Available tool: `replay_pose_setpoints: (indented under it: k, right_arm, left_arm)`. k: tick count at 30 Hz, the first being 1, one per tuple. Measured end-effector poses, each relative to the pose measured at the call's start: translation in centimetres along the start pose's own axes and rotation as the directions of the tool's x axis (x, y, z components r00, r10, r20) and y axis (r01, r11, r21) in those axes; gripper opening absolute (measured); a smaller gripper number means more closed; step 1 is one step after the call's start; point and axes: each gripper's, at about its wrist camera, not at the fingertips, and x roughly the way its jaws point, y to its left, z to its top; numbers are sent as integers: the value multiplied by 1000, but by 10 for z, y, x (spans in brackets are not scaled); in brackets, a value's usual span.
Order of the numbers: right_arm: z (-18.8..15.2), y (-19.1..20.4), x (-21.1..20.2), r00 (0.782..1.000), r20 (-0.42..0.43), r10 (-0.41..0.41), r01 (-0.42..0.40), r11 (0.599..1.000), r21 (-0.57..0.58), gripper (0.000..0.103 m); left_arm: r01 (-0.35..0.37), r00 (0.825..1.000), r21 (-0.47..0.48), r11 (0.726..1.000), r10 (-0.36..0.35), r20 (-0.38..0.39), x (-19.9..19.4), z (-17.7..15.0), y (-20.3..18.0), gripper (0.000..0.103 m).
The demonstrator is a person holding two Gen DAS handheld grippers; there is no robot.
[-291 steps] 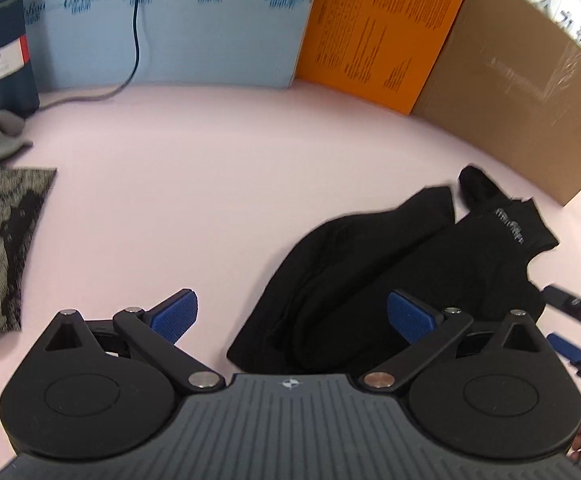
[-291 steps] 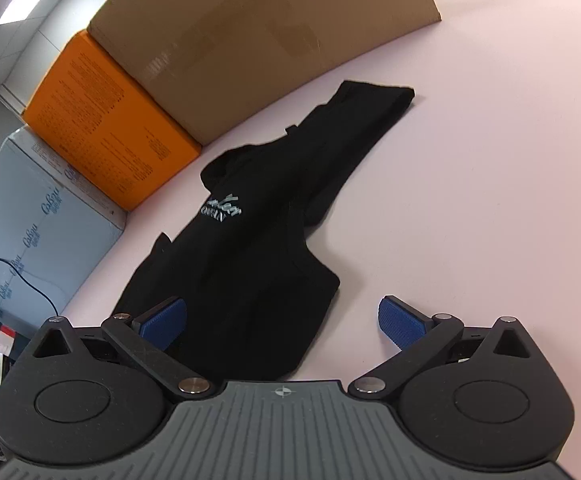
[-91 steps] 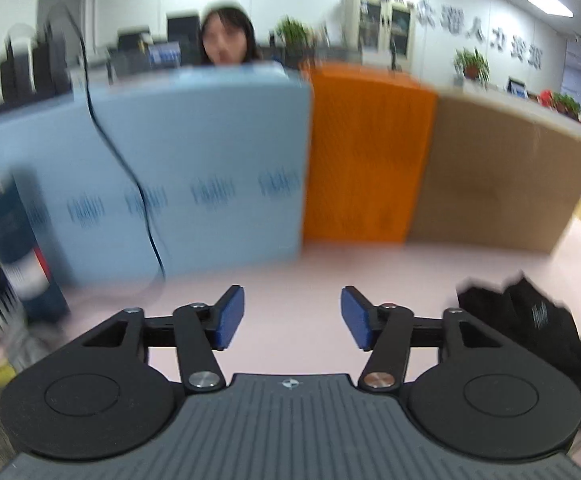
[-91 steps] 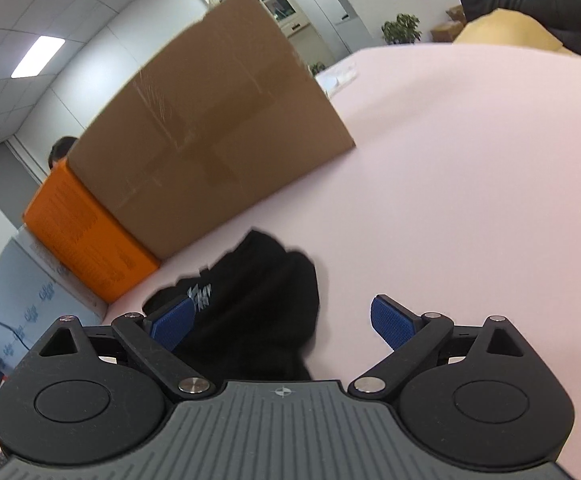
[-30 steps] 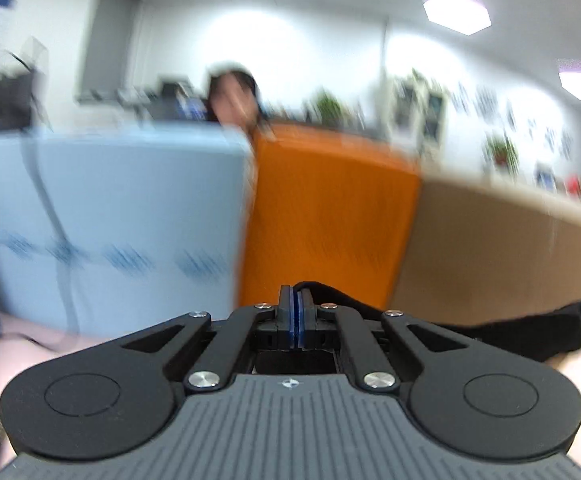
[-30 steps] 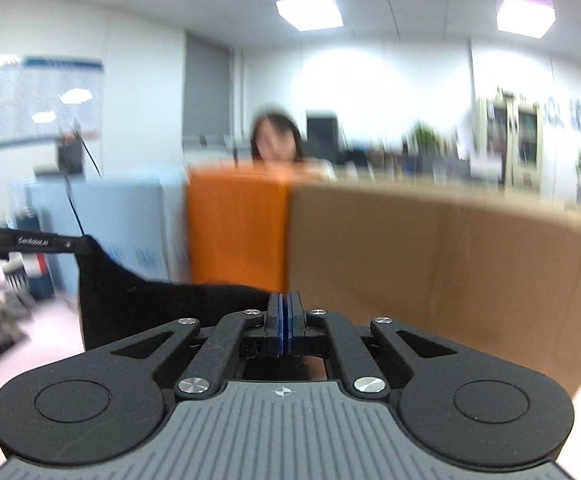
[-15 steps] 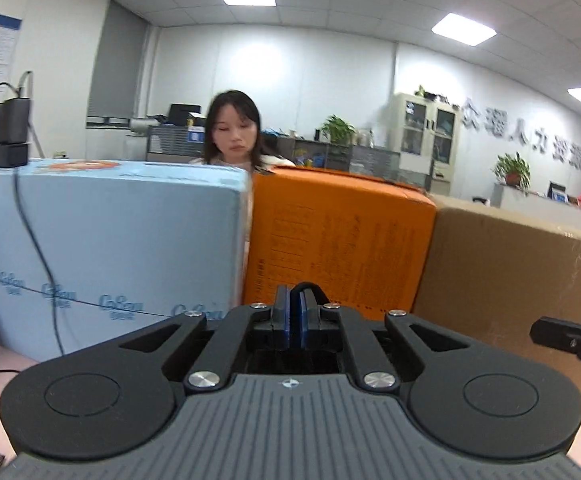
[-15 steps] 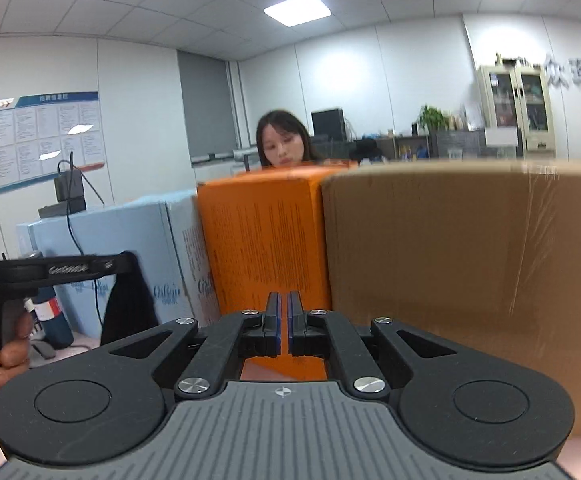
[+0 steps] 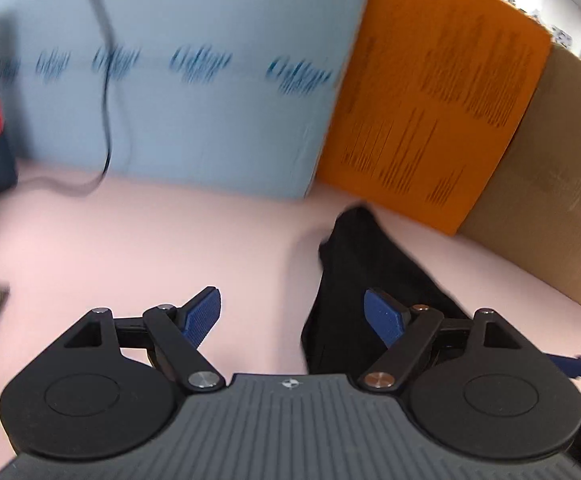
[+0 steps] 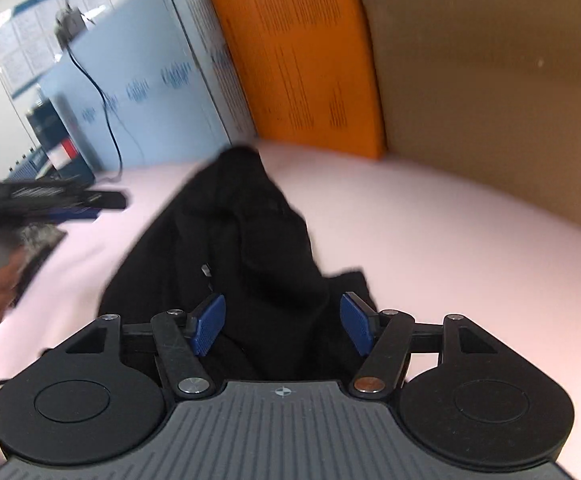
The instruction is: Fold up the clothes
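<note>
Black garment (image 10: 250,248): heaped unfolded on pink table (image 10: 430,220), near orange box (image 10: 298,48); both hand-held grippers, left (image 9: 292,316) and right (image 10: 282,322), opening, pinching nothing; folding remains.

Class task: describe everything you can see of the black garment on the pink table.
The black garment is soft, plain dark fabric, lying crumpled in a long rumpled heap on the pink table, one end reaching toward the orange box. A small pale tag shows near its middle. Nothing grips it.
</note>
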Motion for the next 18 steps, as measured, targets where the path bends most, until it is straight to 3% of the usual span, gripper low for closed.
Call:
replay_pose_setpoints:
  k: [1, 2, 3, 6, 8, 10, 12, 15, 16, 18]
  right_arm:
    - [-1, -1, 5, 1000, -16, 5, -5, 1000, -5, 33]
    - [-3, -1, 7, 1000, -30, 3, -4, 1000, -29, 14]
    - [0, 1, 8, 999, -30, -20, 17, 997, -71, 2]
    - [25, 9, -7, 988, 82, -135, 148, 968, -200, 2]
    - [45, 6, -20, 949, 192, -252, 293, 927, -232, 2]
    - [65, -7, -30, 900, 260, -349, 399, 901, -171, 3]
    - [77, -24, -36, 878, 263, -401, 438, 894, -98, 11]
    - [72, -35, -48, 865, 272, -421, 449, 892, -50, 28]
    - [67, -36, -52, 863, 275, -423, 451, 891, -46, 36]
    - [52, -39, -61, 879, 259, -399, 420, 907, -26, 41]
  left_arm:
    - [11, 1000, -23, 1000, -11, -18, -2, -9, 7, 79]
    - [10, 1000, -32, 999, -11, -30, -4, -17, 13, 81]
    - [6, 999, -36, 999, -8, -39, -6, -25, 18, 81]
    - [9, 999, -36, 999, -11, -46, -11, -36, 28, 81]
    - [6, 999, -35, 999, -7, -41, -15, -39, 27, 81]
    - [9, 999, -38, 999, -10, -36, -13, -34, 25, 82]
    - [20, 999, -29, 999, -21, -32, -2, -23, 22, 82]
    - [44, 999, -2, 999, -44, -23, 3, -17, 14, 82]
    - [49, 999, 4, 999, -49, -20, 6, -15, 10, 82]
    - [61, 998, 3, 998, -60, -36, 19, -10, 4, 82]
